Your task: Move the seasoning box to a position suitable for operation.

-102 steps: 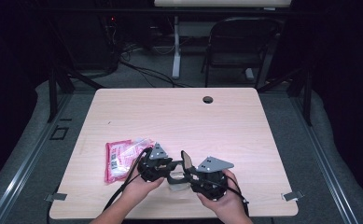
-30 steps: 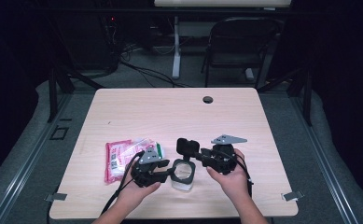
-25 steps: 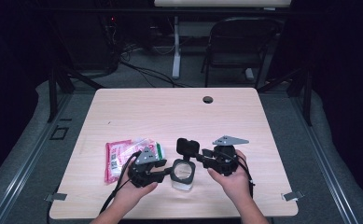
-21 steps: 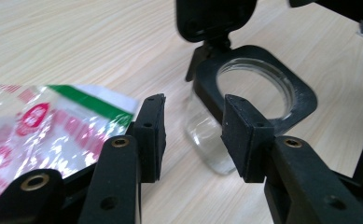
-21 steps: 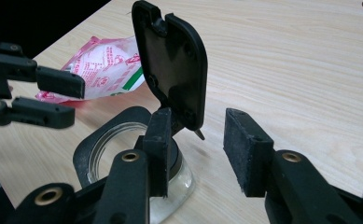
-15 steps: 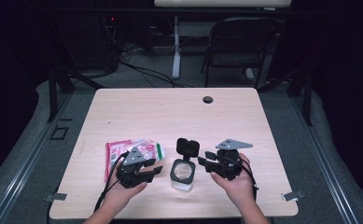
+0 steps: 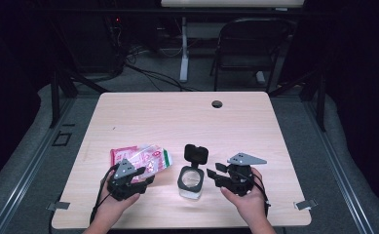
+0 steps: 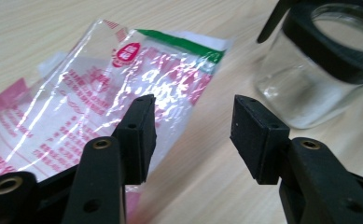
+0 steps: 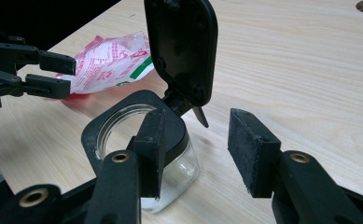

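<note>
**A:** So the glass jar [image 7: 191, 181] sits on the bench [image 7: 187, 117] near the front edge, right between the two hands. Its black flip lid [image 7: 196, 154] stands open, hinged up at the back, and the mouth looks straight up. Looks like there's nothing in it, just clear glass.

**B:** And the grippers?

**A:** The left hand-held gripper [image 7: 145, 176] hangs just over the front corner of the plastic packet [image 7: 141, 158], which lies flat to the left of the jar. In the left gripper view its jaws have just been opening and stand apart, one pad [image 8: 141, 135] over the packet's [image 8: 100, 93] edge, the other over bare wood, nothing pinched. The jar [image 8: 324, 65] is off at the upper right there.

**B:** Right side the same?

**A:** Pretty much. The right hand-held gripper [image 7: 215, 174] points at the jar from the right, close to it but not touching. Its jaws have just been opening too, with nothing between them. In the right gripper view the jar [image 9: 137, 140] sits behind the left-side pad and the lid [image 9: 181, 46] towers above.
</note>
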`<move>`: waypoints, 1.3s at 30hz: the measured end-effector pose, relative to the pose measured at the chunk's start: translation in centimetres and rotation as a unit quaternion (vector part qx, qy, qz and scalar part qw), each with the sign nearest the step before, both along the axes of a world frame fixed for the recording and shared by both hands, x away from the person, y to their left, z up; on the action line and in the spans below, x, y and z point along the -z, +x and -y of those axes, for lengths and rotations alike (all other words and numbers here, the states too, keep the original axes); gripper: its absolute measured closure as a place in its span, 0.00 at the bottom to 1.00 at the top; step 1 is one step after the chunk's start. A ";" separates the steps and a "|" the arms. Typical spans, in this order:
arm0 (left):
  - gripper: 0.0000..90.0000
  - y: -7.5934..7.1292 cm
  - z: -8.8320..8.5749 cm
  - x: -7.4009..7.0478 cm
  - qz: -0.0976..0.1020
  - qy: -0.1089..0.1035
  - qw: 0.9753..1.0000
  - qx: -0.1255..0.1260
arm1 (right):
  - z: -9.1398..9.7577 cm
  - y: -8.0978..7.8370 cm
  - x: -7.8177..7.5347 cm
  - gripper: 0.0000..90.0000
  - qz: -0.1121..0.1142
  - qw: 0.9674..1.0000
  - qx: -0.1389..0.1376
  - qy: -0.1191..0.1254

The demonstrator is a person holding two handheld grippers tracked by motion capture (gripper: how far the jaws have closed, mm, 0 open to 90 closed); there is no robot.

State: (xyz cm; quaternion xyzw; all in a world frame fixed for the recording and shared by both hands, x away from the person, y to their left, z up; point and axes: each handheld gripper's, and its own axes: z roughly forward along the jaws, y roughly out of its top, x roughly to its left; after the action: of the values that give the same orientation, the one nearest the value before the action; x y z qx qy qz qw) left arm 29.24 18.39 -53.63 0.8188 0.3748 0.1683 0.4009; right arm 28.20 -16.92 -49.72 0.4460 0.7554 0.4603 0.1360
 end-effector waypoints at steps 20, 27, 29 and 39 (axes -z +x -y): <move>0.47 1.1 1.1 1.8 0.027 0.053 0.998 0.003 | 0.0 0.1 1.0 0.60 0.003 1.000 0.001 0.000; 0.47 1.4 1.3 2.7 0.037 0.085 0.996 -0.004 | 0.0 0.1 1.1 0.59 0.004 1.000 -0.001 -0.006; 0.47 1.5 1.3 2.9 0.037 0.091 0.995 -0.006 | 0.0 0.1 1.1 0.59 0.004 1.000 0.000 -0.005; 0.46 2.0 1.4 3.8 0.048 0.103 0.993 -0.020 | 0.0 0.1 1.3 0.59 0.004 1.000 0.002 -0.002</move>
State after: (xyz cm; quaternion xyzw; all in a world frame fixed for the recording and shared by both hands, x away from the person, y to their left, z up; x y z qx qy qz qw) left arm 31.22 16.96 -57.42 0.8390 0.3519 0.2532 0.3287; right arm 28.33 -16.93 -51.03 0.4452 0.7552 0.4601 0.1406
